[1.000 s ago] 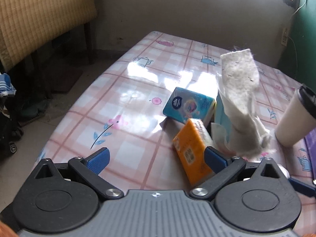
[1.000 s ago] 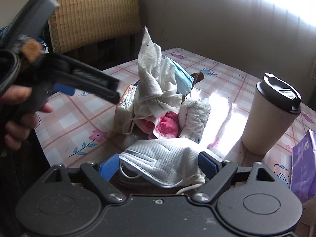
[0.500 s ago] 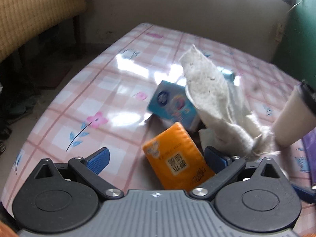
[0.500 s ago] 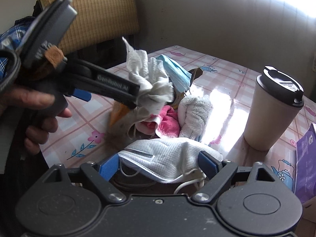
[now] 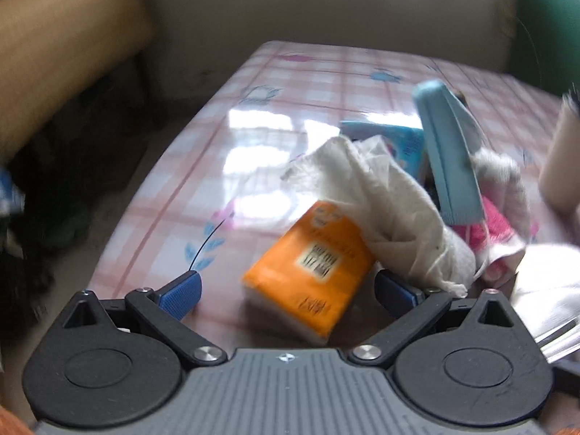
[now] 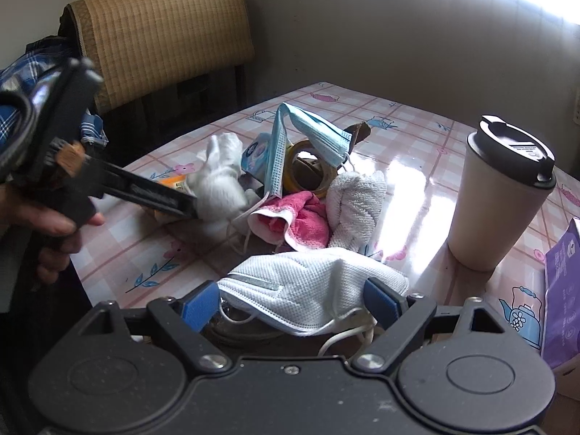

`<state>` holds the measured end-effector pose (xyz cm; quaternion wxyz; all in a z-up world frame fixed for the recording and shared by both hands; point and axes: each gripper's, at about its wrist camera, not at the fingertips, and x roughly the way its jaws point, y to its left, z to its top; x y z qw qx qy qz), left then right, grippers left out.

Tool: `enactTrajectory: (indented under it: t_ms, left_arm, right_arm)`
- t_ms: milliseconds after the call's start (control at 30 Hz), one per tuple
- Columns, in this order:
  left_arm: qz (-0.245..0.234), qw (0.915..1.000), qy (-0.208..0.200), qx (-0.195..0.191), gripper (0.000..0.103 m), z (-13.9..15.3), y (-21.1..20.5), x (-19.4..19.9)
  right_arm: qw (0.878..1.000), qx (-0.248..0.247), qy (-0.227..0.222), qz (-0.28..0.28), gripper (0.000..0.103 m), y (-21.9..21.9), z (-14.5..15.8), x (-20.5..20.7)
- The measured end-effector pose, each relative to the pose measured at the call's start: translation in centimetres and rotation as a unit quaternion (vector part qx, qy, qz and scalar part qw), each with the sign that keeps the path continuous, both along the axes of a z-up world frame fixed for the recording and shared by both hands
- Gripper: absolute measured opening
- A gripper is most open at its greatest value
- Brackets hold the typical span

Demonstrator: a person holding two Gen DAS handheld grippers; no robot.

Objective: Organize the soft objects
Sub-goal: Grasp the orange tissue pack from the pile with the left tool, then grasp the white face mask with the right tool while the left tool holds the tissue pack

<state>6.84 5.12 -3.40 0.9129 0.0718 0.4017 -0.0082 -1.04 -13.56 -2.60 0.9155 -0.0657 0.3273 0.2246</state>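
**Checked table, a heap of soft things**

Pink-checked oilcloth with teapots and flowers covers the table (image 6: 409, 137), which stands by a plain wall with a woven chair back (image 6: 163, 32) behind it. Only the right wrist view shows the lidded cup (image 6: 504, 195), the purple pack (image 6: 562, 297) at the edge and a tape roll (image 6: 308, 170) in the heap. A white mask (image 6: 311, 286) lies between the wide-open fingers of the right gripper (image 6: 290, 301), which do not close on it. Behind it sit a white towel (image 6: 355, 203), a pink cloth (image 6: 301, 217) and a blue mask (image 6: 308, 134) propped upright. The left gripper (image 5: 286, 290) is spread wide; a white rag (image 5: 391, 203) hangs at its right finger, though whether it is pinched cannot be told. An orange tissue pack (image 5: 311, 268) lies between its fingers, the print blurred beyond reading. A blue tissue pack (image 5: 398, 137) lies behind.
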Motion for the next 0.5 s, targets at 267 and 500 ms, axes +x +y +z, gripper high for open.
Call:
enactTrajectory:
  t_ms: [267, 500]
  left_arm:
    - [-0.040, 0.9987, -0.023, -0.020, 0.054, -0.1, 0.5, -0.2]
    - [-0.002, 0.9984, -0.022, -0.052, 0.053, 0.8, 2.1, -2.8]
  right_arm:
    - [1.000, 0.011, 0.012, -0.013, 0.101, -0.7, 0.2, -0.3]
    - [1.000, 0.003, -0.004, -0.013, 0.103, 0.6, -0.7, 1.0]
